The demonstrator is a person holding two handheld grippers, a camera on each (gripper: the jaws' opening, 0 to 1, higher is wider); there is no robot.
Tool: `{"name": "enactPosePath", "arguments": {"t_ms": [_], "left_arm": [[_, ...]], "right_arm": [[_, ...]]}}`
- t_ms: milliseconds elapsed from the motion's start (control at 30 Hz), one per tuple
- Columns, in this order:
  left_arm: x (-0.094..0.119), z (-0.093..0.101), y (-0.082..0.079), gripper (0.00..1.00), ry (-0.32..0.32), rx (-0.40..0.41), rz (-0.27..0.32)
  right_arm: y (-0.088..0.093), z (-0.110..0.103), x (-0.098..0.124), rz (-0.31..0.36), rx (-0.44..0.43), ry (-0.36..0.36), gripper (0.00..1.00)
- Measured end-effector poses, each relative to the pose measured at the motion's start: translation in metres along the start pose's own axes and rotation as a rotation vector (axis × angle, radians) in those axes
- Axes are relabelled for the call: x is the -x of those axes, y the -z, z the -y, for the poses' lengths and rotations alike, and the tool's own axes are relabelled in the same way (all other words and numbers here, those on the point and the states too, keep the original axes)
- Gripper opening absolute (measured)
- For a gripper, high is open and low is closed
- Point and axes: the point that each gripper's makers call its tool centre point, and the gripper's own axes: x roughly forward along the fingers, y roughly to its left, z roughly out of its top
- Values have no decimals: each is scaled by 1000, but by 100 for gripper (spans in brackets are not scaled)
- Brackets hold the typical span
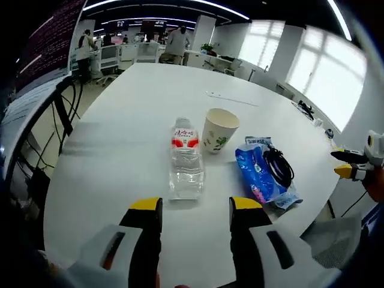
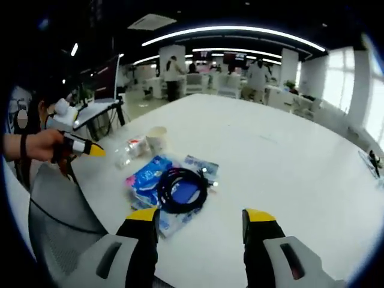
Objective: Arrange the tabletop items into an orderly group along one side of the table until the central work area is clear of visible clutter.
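A clear water bottle point(image 1: 186, 162) with a red label lies on its side on the white table point(image 1: 132, 114), just ahead of my left gripper point(image 1: 195, 207), which is open and empty. A paper cup point(image 1: 219, 129) stands upright to the bottle's right. Further right lies a blue packet point(image 1: 255, 174) with a coiled black cable point(image 1: 279, 165) on top. In the right gripper view my right gripper point(image 2: 201, 217) is open, just short of the black cable point(image 2: 183, 189) and blue packet point(image 2: 147, 180). The bottle point(image 2: 131, 150) and cup point(image 2: 158, 138) lie beyond. The left gripper point(image 2: 81, 146) shows at left, held by a hand.
A thin pale strip point(image 1: 231, 99) lies further back on the table. The right gripper point(image 1: 354, 165) shows at the table's right edge. A mesh chair back point(image 2: 66, 228) stands by the near table edge. Desks, monitors and people fill the office behind.
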Motion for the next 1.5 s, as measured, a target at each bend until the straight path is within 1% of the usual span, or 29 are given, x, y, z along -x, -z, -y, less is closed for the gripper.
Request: {"name": "enactPosePath", "arguments": {"t_ms": [100,133,233,333,433,467,567,633,733,900,967,1000,1067,1167,1233,1267,1333,1367,1433,1500], "left_arm": [[-11,-3,1,42,1,37,4],[-16,-4,2,42,1,61,1],[-25,-5,-2,43,0,71,5],[-28,-1,-1,43,-10,71,-7],[-31,1,-3,43,-21,83,-11],[-31,4,-5,43,-32,91,-10],[-37,0,-5,49,-67,121,-20],[-42,-1,-9,49,-57,142,-12],[-48,-2,-10,48,-60,133,-25],[-55,-4,-16,48,-58,128,-34],[-59,-4,-17,48,-60,123,-43],[-64,-7,-18,48,-60,129,-46],[-70,-4,-20,47,-50,130,-47],[-80,-7,-16,46,-64,99,-89],[-84,-10,-14,46,-74,101,-100],[-84,-11,-13,45,-77,103,-103],[-83,-15,-12,41,-87,139,-105],[-82,-15,-11,39,-79,169,-101],[-82,-16,-11,39,-74,185,-92],[-78,-22,-11,38,-121,180,-77]], "right_arm": [[3,1,1,-2,-7,2,56],[4,0,2,-4,-9,1,56],[6,-3,7,-5,-13,2,56],[7,-4,8,-10,-9,3,56],[8,-8,9,-17,9,-2,56],[7,-9,10,-14,10,-6,56],[7,-9,10,-12,-1,-11,56],[6,-8,11,-12,0,-8,56],[6,-7,14,-11,-2,-5,56],[6,-4,14,-3,-30,-11,57],[3,-7,14,12,-53,-18,59],[1,-8,14,18,-58,-21,60],[2,-9,12,17,-57,-24,62],[2,-12,10,13,-59,-34,64],[0,-14,10,14,-58,-39,64],[-1,-15,10,16,-56,-41,65],[-3,-16,11,22,-57,-49,65],[-4,-16,10,24,-61,-53,66],[-4,-17,10,22,-62,-52,67],[-4,-16,10,21,-63,-50,67]]}}
